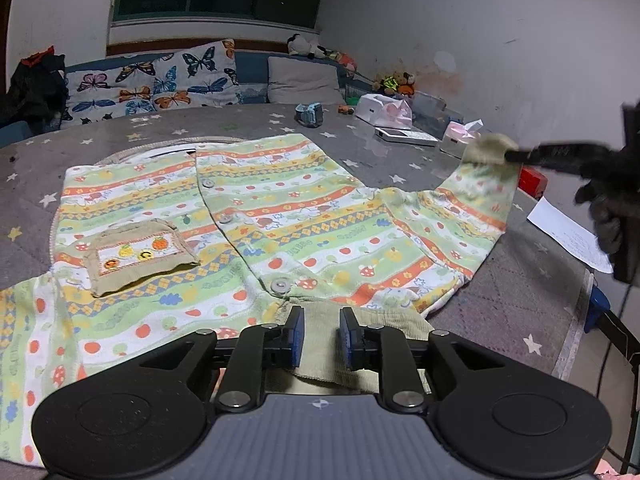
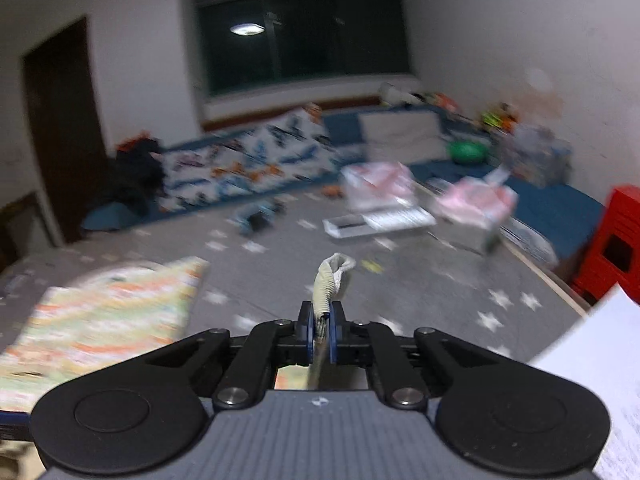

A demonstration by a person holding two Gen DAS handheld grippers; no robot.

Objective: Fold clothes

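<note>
A child's striped button-front shirt [image 1: 256, 216], green, orange and yellow with a beige chest pocket [image 1: 138, 256], lies flat on the grey star-patterned bedspread [image 1: 240, 124]. My left gripper [image 1: 321, 332] is open, its jaws on either side of the beige collar [image 1: 360, 320] at the near edge. My right gripper [image 1: 510, 155] is shut on the beige cuff [image 1: 486, 148] of the right sleeve [image 1: 460, 216] and holds it raised. In the blurred right wrist view the right gripper [image 2: 321, 332] pinches that cuff [image 2: 330, 276], with the shirt body [image 2: 104, 316] at lower left.
A butterfly-print pillow [image 1: 156, 80] and a grey pillow [image 1: 302, 80] lie at the back. Tissue boxes [image 1: 458, 136], a flat white box [image 1: 404, 135], a pink-and-white package [image 1: 384, 110] and stuffed toys [image 1: 394, 82] sit at back right. White paper [image 1: 568, 236] and a red crate [image 2: 616, 248] are right.
</note>
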